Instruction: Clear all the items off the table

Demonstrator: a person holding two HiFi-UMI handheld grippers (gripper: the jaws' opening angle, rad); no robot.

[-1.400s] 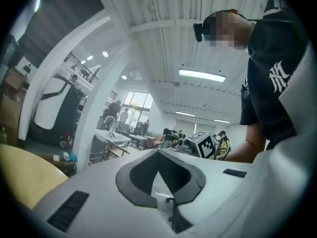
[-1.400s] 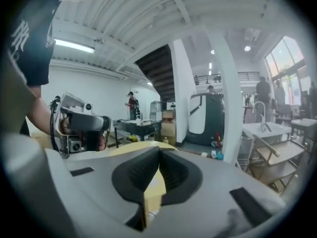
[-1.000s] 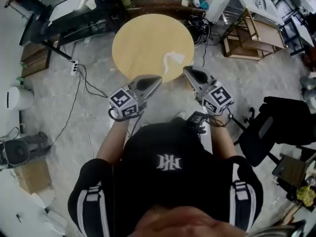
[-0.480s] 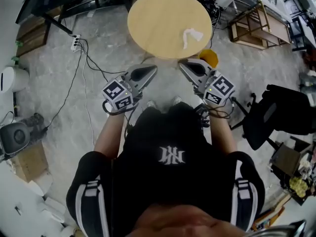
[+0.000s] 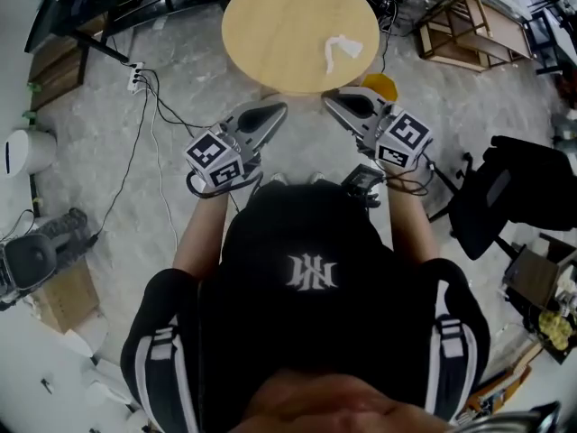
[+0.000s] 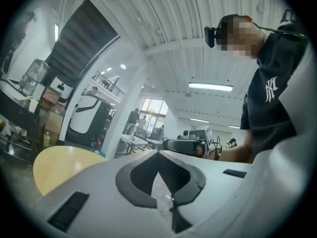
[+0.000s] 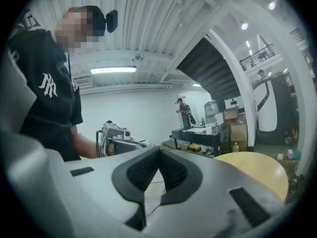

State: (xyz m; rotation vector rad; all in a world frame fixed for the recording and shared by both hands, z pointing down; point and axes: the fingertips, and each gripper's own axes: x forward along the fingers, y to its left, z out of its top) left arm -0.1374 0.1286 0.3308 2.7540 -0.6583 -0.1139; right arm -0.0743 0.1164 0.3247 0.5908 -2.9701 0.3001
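A round light-wood table [image 5: 279, 16] stands ahead of me in the head view, with a crumpled white tissue [image 5: 341, 50] near its right edge. My left gripper [image 5: 277, 109] and right gripper [image 5: 331, 97] hover side by side just short of the table's near edge, over the floor. Both have their jaws shut with nothing between them. In the left gripper view the left gripper [image 6: 158, 153] points past the table [image 6: 59, 165] toward the other gripper. The right gripper [image 7: 159, 150] in its own view has the table [image 7: 257, 168] at its right.
A yellow object [image 5: 380, 87] sits on the floor by the table's right side. Cables and a power strip [image 5: 135, 78] run across the floor at left. A black chair [image 5: 505, 197] stands at right, and a wooden frame [image 5: 469, 25] at top right.
The table has slid up and away in the head view. Both grippers, which overlapped its near edge, now hang clear of it. The yellow object came into view.
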